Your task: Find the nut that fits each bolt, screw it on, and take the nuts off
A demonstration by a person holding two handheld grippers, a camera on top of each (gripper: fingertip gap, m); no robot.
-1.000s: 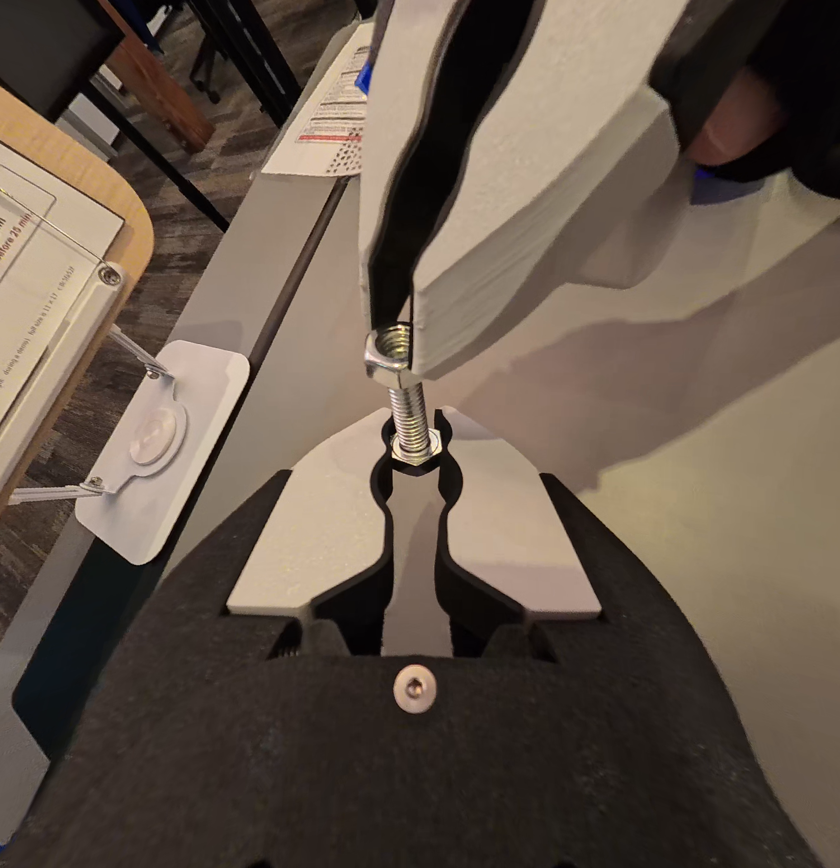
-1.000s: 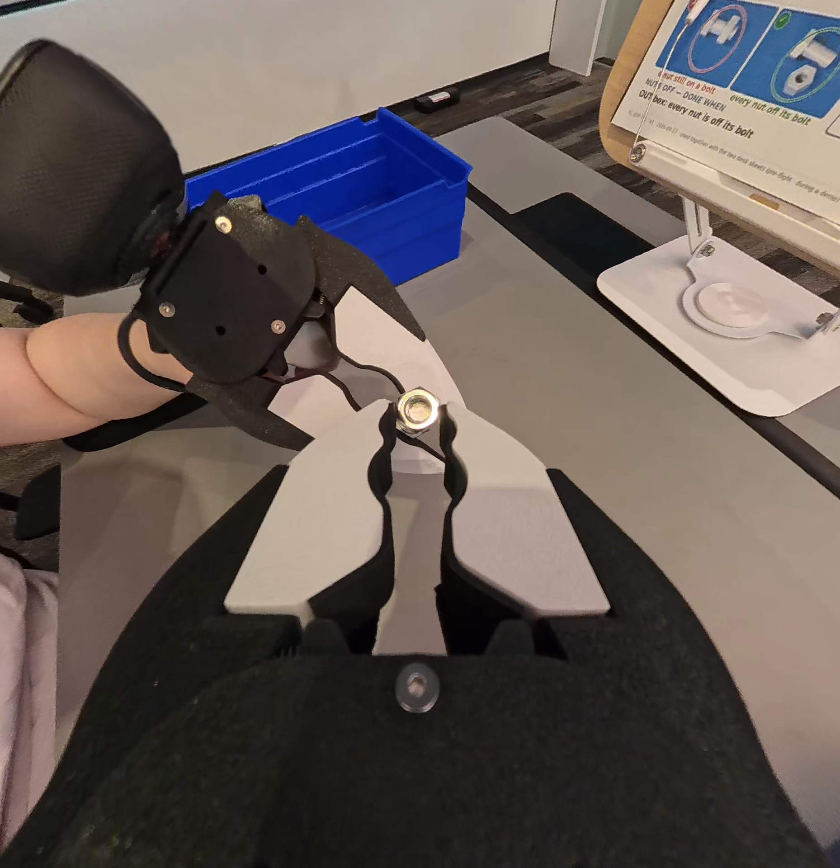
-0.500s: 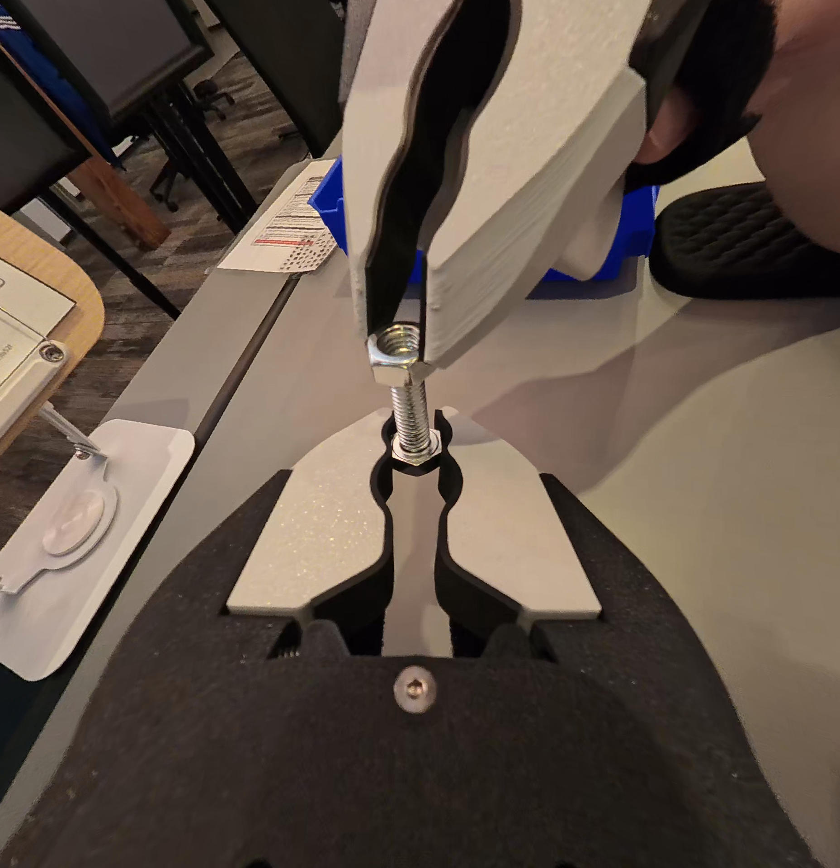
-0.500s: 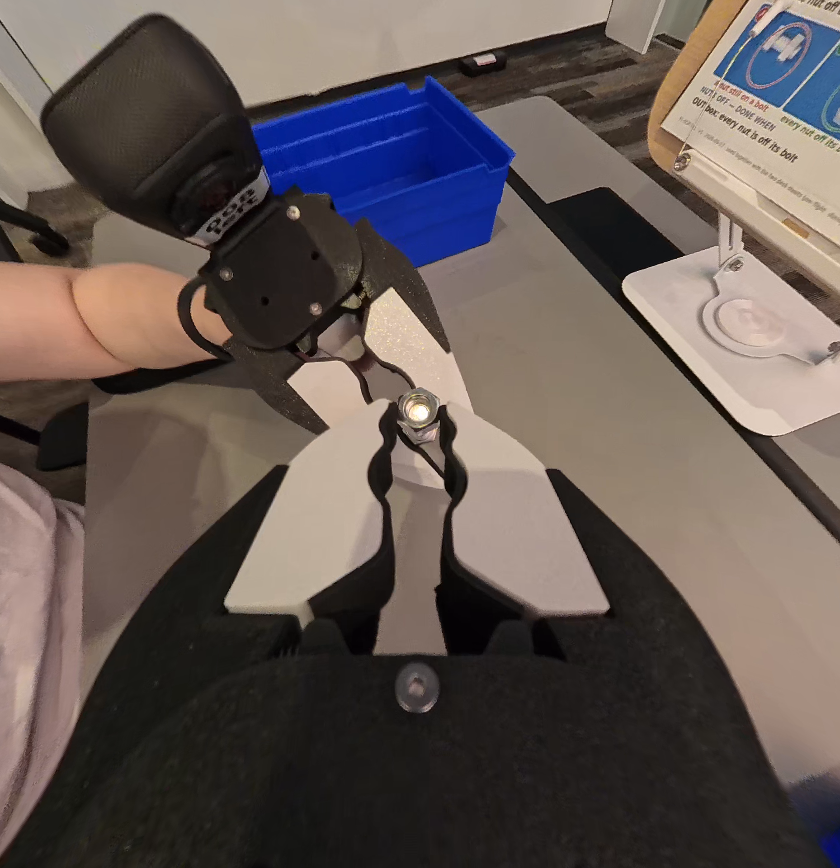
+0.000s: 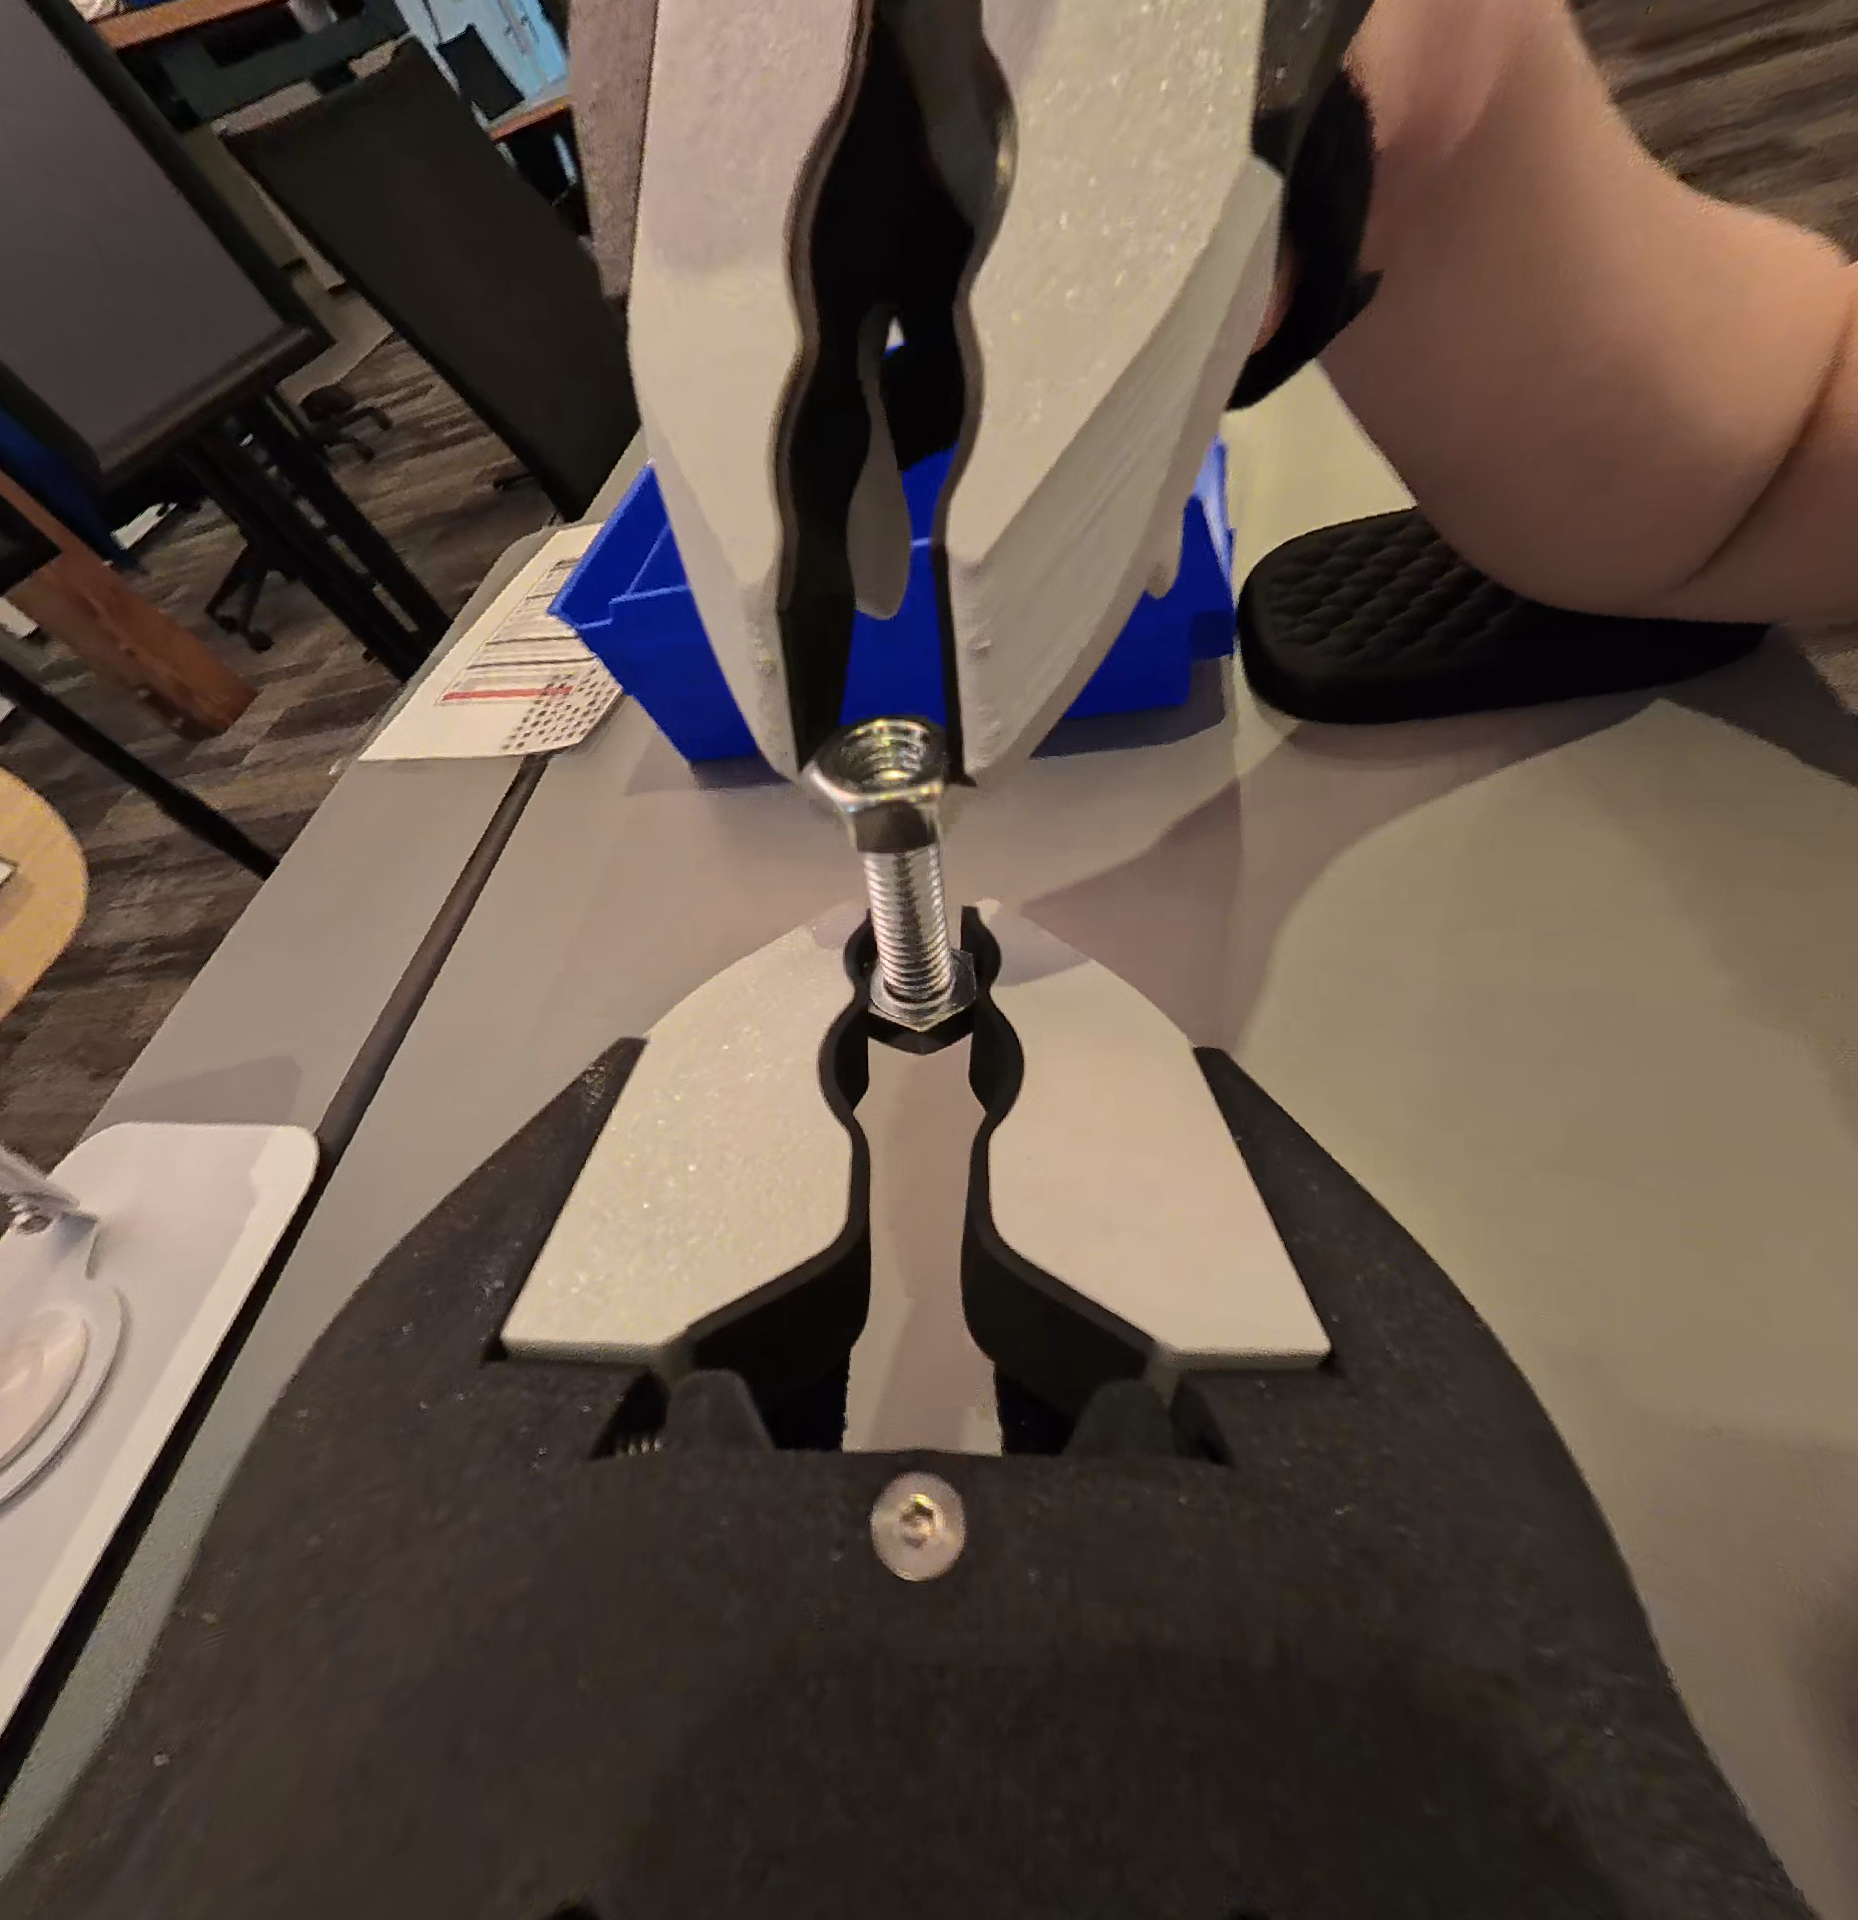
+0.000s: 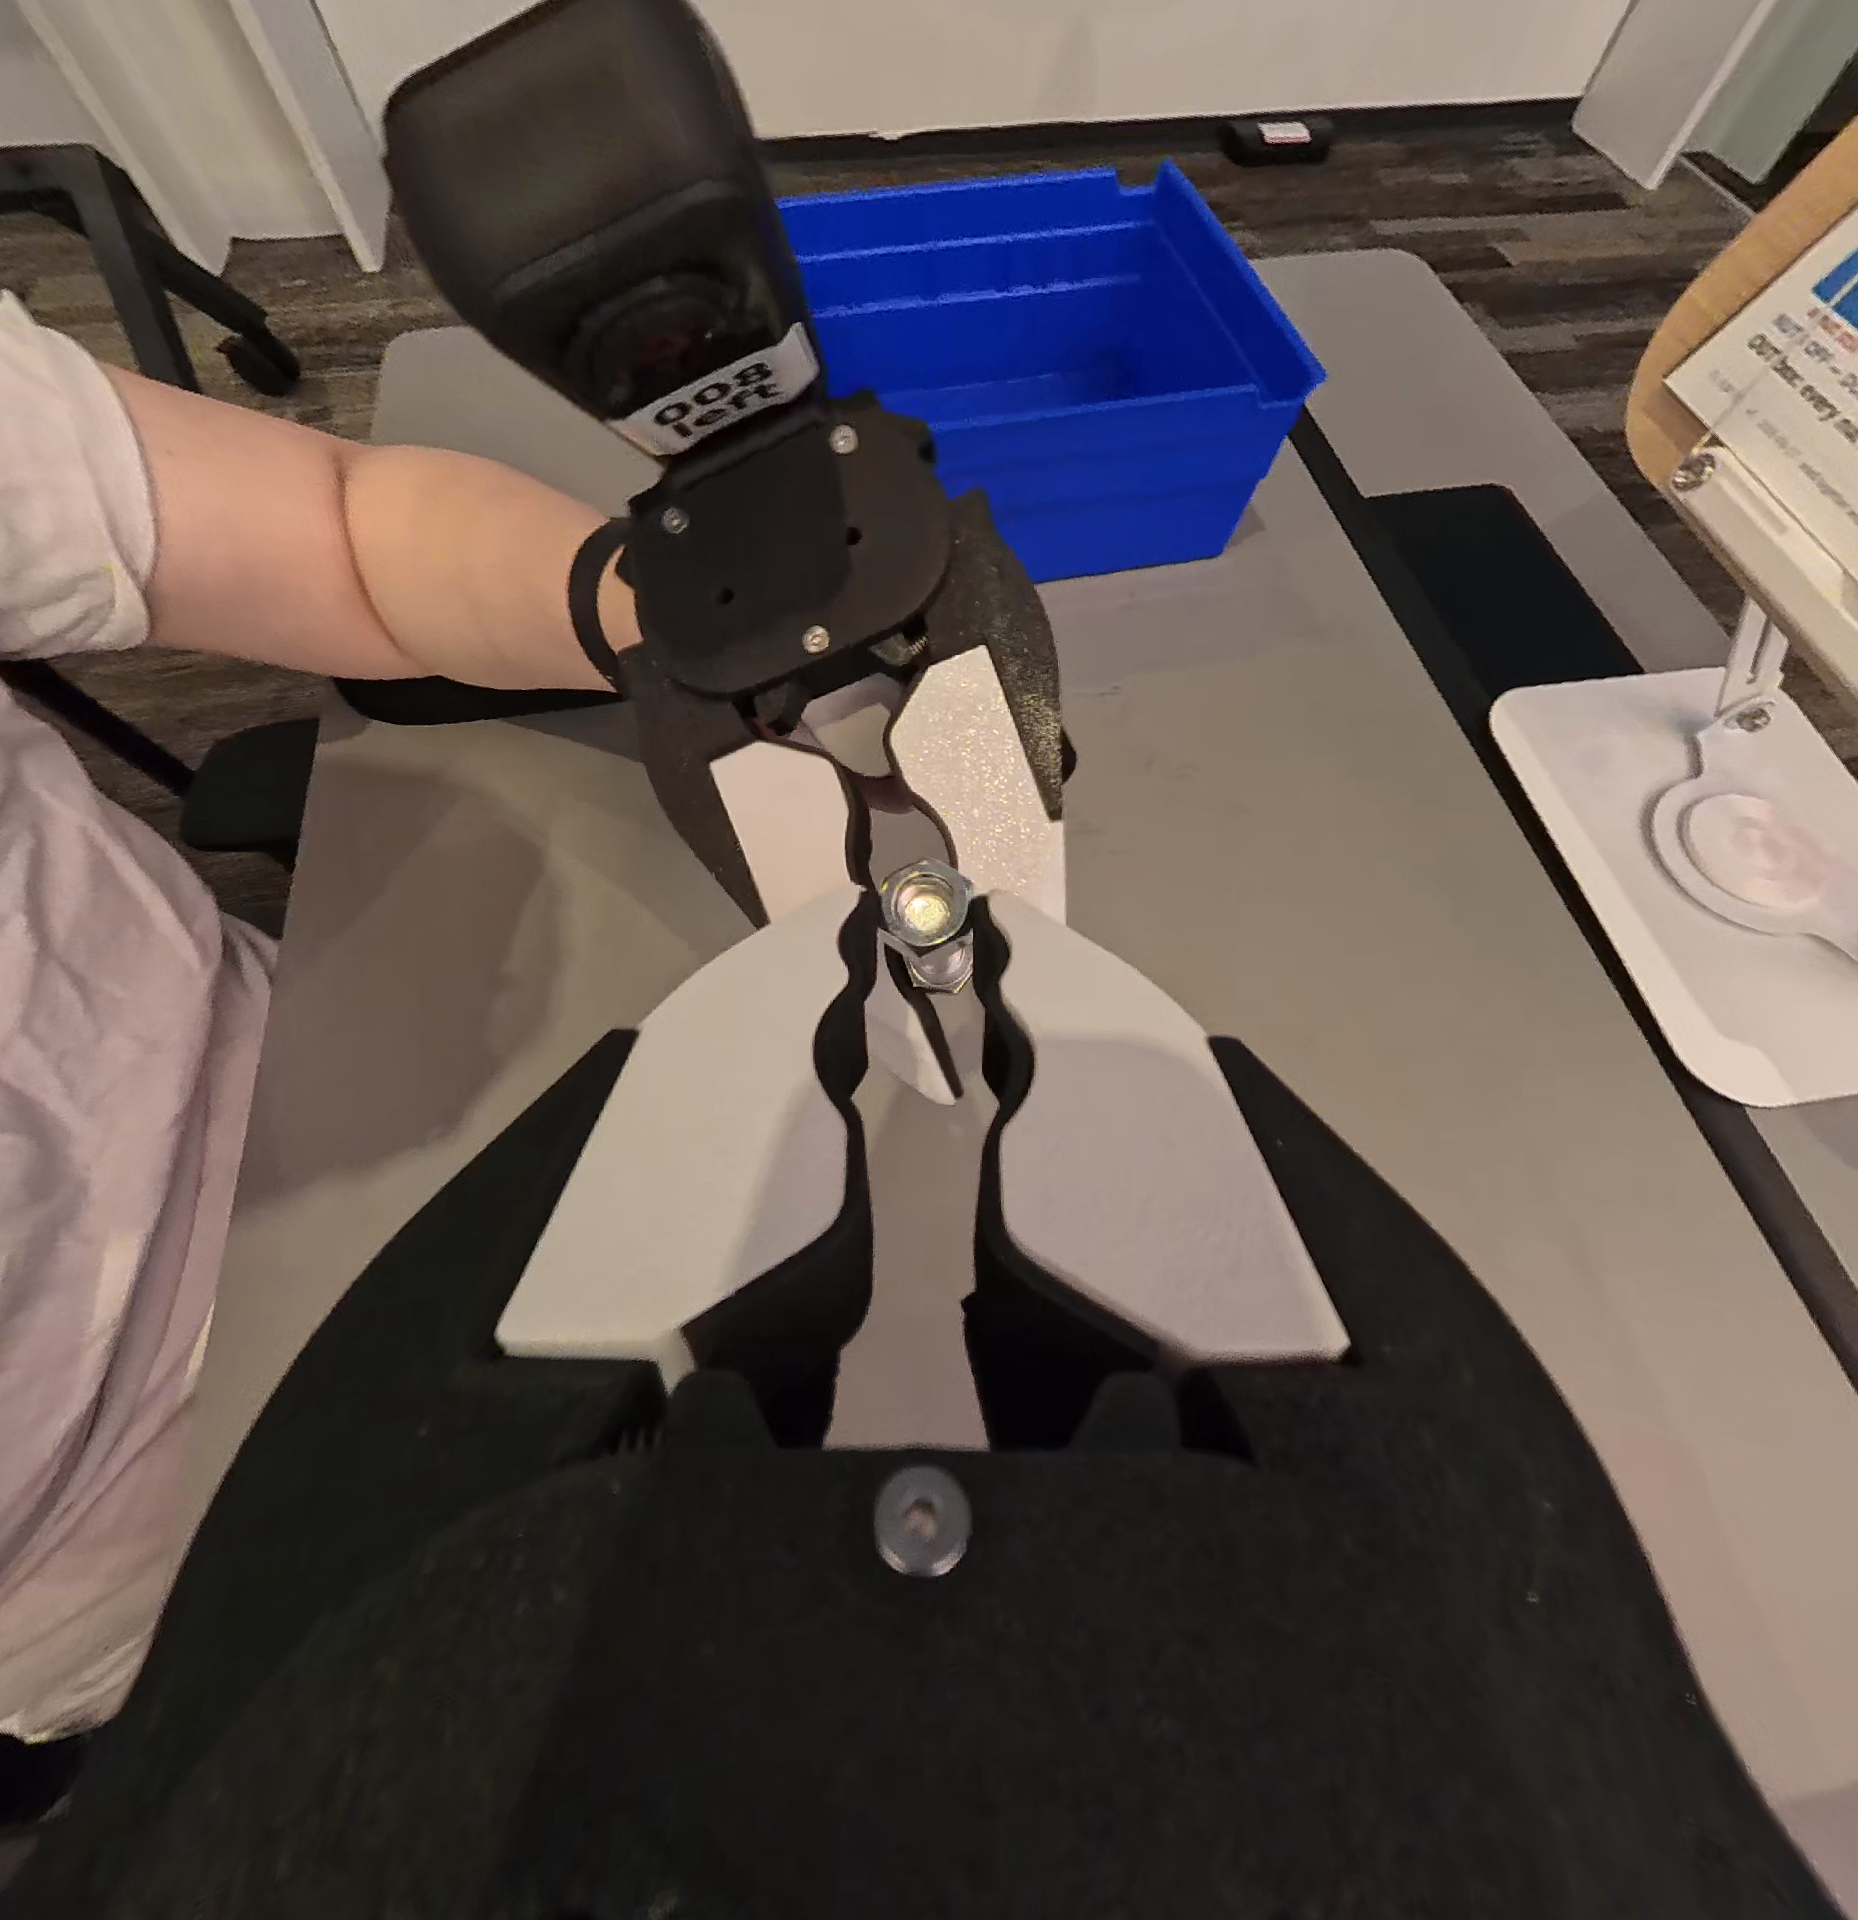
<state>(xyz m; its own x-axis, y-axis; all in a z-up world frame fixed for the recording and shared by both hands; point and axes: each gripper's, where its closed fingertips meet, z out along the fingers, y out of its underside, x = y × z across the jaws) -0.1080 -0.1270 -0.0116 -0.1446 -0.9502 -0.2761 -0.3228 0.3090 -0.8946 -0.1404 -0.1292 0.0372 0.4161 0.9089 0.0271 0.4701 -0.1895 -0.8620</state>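
Left tongs (image 5: 917,1003) clamped on the bolt (image 5: 907,925) by its head, shank pointing up, held in the air over the middle of the table (image 5: 1527,1039). Right tongs (image 6: 925,925) pinch the nut (image 5: 875,779) across its flats at the thread tip. Both are steel: small, rigid, light and slick, so they'll likely slip or cross-thread if tilted. Grip flats, not threads. Blue bin (image 6: 1060,343) sits at the far edge.

Layout: bolt (image 5: 907,940) spans between the two grippers above the counter (image 5: 1527,1039). Left gripper (image 5: 912,1013) has the bolt head end in its jaws; right gripper (image 5: 875,764), directly opposite, has the nut (image 5: 875,781) at the far end. Bin (image 6: 1060,343) sits on the counter behind both. Stand base (image 6: 1673,883) sits on the counter right of the right gripper, sign board (image 6: 1777,343) above it.
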